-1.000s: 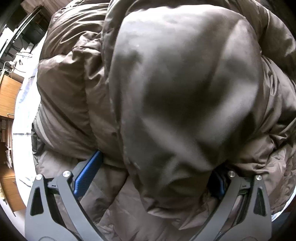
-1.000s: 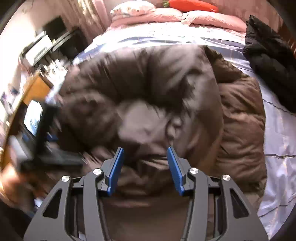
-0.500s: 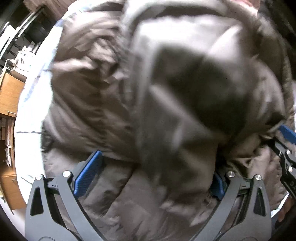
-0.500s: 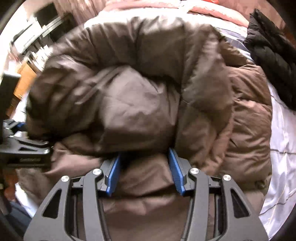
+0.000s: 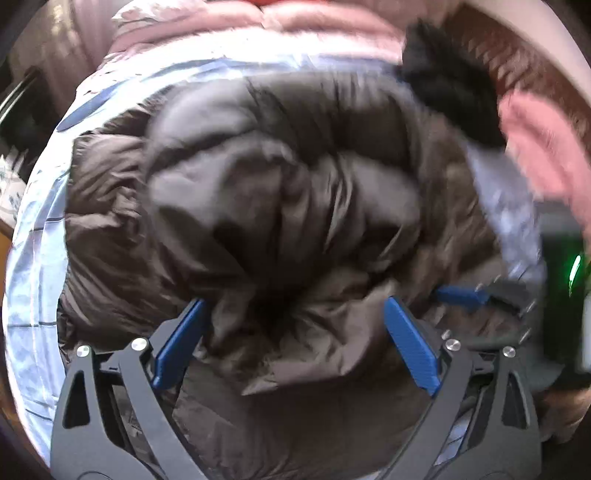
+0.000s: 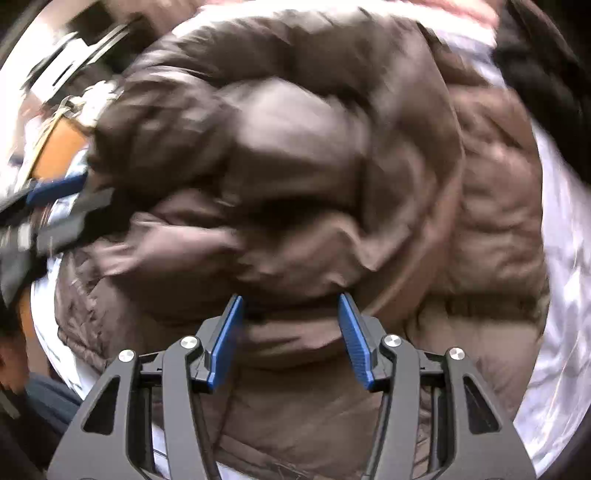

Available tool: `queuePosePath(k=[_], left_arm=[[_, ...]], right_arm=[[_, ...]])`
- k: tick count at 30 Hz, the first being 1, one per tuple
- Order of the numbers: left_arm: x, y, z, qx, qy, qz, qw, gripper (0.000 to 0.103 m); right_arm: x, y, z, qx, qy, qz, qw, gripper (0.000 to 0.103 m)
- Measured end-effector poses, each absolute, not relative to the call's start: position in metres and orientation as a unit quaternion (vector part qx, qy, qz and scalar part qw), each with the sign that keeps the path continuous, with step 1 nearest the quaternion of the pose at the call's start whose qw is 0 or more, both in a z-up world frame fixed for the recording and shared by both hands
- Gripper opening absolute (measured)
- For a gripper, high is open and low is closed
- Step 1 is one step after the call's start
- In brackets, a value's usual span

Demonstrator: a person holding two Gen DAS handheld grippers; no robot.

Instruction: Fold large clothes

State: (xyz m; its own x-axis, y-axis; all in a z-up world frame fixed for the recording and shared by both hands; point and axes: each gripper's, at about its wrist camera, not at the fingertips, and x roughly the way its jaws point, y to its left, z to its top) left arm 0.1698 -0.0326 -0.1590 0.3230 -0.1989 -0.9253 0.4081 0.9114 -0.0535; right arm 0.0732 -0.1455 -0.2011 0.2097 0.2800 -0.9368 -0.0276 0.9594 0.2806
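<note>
A big brown puffer jacket [image 5: 258, 206] lies bunched and folded over on a bed; it also fills the right wrist view [image 6: 314, 177]. My left gripper [image 5: 295, 321] is open wide, its blue pads either side of a loose fold at the jacket's near edge. My right gripper [image 6: 291, 310] is open, its pads just at the lower edge of the folded-over bulge. The right gripper shows at the right of the left wrist view [image 5: 465, 295]; the left gripper shows at the left of the right wrist view [image 6: 55, 188]. Both views are motion-blurred.
The bed has a pale blue sheet [image 5: 33, 258], seen also in the right wrist view [image 6: 565, 280]. A black garment [image 5: 447, 85] lies at the far right of the bed, with pink pillows [image 5: 295, 22] behind. A wooden desk [image 6: 59, 151] stands to the left.
The left gripper has pulled back from under the lifted jacket part, which now lies folded over. The right gripper has moved in closer to the jacket's near edge.
</note>
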Motion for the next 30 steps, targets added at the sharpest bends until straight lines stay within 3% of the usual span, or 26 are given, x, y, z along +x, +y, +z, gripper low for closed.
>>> queuePosePath(k=[4, 8, 11, 17, 22, 28, 30], left_arm=[[0.178, -0.038, -0.201, 0.130, 0.589, -0.159, 0.782, 0.099], [0.187, -0.032, -0.211, 0.115, 0.603, -0.154, 0.774, 0.099], [0.186, -0.034, -0.213, 0.126, 0.600, -0.150, 0.776, 0.099], [0.180, -0.053, -0.217, 0.132, 0.598, -0.145, 0.777, 0.099], [0.176, -0.057, -0.217, 0.130, 0.601, -0.144, 0.775, 0.099], [0.179, -0.054, -0.217, 0.131, 0.602, -0.144, 0.774, 0.099], [0.180, -0.054, -0.217, 0.132, 0.603, -0.143, 0.774, 0.099]], right_arm=[[0.080, -0.157, -0.221, 0.158, 0.636, 0.100, 0.749, 0.054], [0.080, -0.143, -0.222, 0.126, 0.638, 0.103, 0.753, 0.062], [0.080, -0.136, -0.210, 0.113, 0.632, 0.101, 0.760, 0.062], [0.084, -0.157, -0.158, 0.119, 0.480, 0.065, 0.867, 0.062], [0.110, -0.159, -0.224, 0.158, 0.554, 0.034, 0.817, 0.062], [0.105, -0.161, -0.190, 0.200, 0.489, 0.051, 0.848, 0.062], [0.110, -0.155, -0.202, 0.177, 0.519, 0.039, 0.835, 0.063]])
